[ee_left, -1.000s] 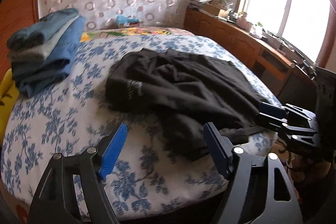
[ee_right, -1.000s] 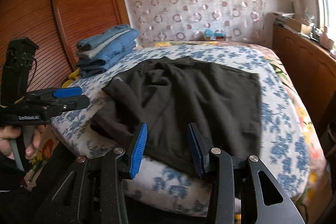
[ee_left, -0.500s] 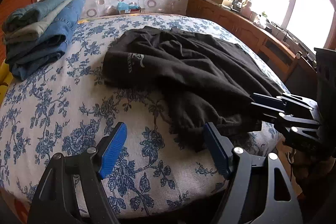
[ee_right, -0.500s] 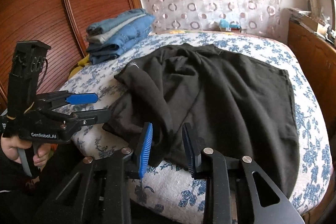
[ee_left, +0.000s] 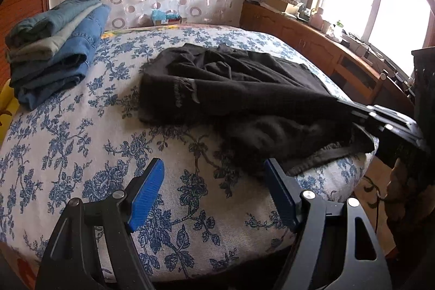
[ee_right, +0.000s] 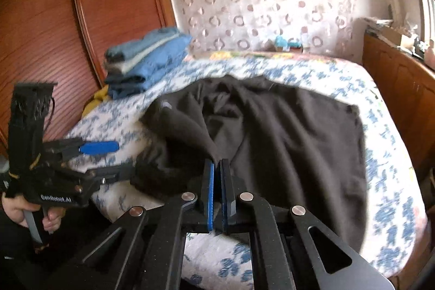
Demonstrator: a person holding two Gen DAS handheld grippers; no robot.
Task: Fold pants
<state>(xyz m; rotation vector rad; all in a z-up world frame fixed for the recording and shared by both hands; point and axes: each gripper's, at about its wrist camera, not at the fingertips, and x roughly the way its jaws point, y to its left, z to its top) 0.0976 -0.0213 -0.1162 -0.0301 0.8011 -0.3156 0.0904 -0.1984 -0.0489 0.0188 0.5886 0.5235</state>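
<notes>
Now the right claw [ee_right: 216, 167], half open a second ago, is closing its blue pads on the near edge of the crumpled black fabric pants [ee_right: 285, 137] and tenting it; folding is only starting. The left claw [ee_left: 214, 181] is staying open over the blue-floral bed cover [ee_left: 68, 127], gripping nothing. No containers are showing.

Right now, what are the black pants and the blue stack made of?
The black pants look like soft, matte knit or fleece: fuzzy edges, limp folds, no shine. The blue stack looks like denim: faded blue weave, thick stiff folds, visible seams.
</notes>
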